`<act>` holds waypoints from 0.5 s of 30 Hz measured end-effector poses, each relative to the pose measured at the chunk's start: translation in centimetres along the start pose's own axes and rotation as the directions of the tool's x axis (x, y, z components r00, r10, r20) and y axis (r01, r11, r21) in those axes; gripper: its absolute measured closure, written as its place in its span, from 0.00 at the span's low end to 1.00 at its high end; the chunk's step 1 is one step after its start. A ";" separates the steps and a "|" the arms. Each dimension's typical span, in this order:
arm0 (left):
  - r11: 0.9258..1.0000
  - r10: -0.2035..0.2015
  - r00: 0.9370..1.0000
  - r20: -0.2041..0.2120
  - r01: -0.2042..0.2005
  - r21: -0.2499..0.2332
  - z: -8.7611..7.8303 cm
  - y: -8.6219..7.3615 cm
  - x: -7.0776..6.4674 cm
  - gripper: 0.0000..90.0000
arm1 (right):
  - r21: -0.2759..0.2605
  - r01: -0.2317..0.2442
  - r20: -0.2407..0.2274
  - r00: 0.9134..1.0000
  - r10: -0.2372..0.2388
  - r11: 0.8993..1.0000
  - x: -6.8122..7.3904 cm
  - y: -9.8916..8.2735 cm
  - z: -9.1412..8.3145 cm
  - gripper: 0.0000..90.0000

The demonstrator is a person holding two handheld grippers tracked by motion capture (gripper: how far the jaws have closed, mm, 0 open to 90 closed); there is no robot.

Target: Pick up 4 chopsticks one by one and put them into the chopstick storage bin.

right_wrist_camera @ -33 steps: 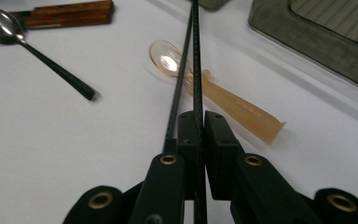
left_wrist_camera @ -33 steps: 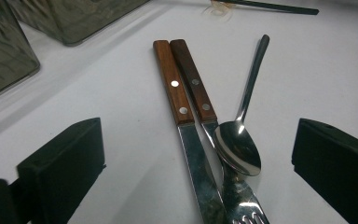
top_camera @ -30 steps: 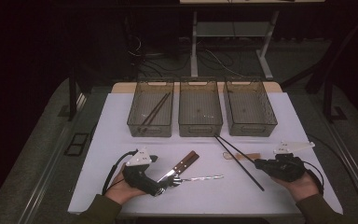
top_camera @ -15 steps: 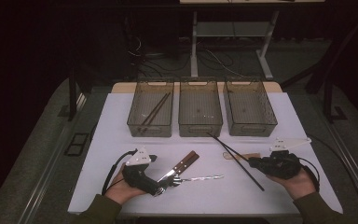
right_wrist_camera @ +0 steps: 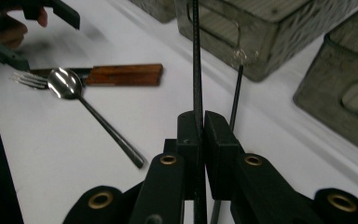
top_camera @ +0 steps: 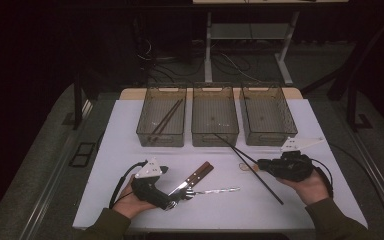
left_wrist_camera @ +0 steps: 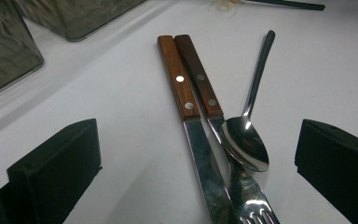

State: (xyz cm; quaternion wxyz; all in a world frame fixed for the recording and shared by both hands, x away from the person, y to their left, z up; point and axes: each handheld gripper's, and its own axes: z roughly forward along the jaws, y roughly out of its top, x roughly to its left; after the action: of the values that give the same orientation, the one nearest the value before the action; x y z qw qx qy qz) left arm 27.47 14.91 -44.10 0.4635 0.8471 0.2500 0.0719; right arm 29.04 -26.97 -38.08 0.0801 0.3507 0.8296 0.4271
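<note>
High view, three bins (top_camera: 215, 131), two chopsticks (top_camera: 247, 167)

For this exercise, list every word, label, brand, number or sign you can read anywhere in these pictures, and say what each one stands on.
None: no readable text in any view.
The knife, fork and spoon bear no stamp or brand that shows.
The three mesh bins carry no labels.
The chopstick clamped in the right hand-held gripper is unmarked.
</note>
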 end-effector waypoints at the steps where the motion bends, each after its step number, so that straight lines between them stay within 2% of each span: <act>1: 1.000 0.003 1.000 -0.001 -0.003 -0.001 0.0 0.0 0.0 0.00 | 0.000 0.005 -0.002 1.000 -0.005 1.000 0.0 0.3 0.1 0.95; 5: 1.000 0.021 1.000 -0.006 -0.021 0.014 -0.1 -0.1 0.0 0.00 | -0.009 0.006 -0.007 1.000 -0.006 1.000 0.3 1.3 0.6 0.95; 15: 1.000 0.021 1.000 -0.002 -0.021 0.004 -0.2 0.0 0.0 0.00 | -0.025 -0.011 0.005 1.000 0.011 1.000 0.4 3.4 1.9 0.95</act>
State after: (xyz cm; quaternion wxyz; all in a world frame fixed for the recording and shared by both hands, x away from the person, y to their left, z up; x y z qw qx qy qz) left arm 27.37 15.08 -43.98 0.4606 0.8506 0.2415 0.0771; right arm 31.28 -24.13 -36.53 0.0844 0.3555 0.8220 0.4369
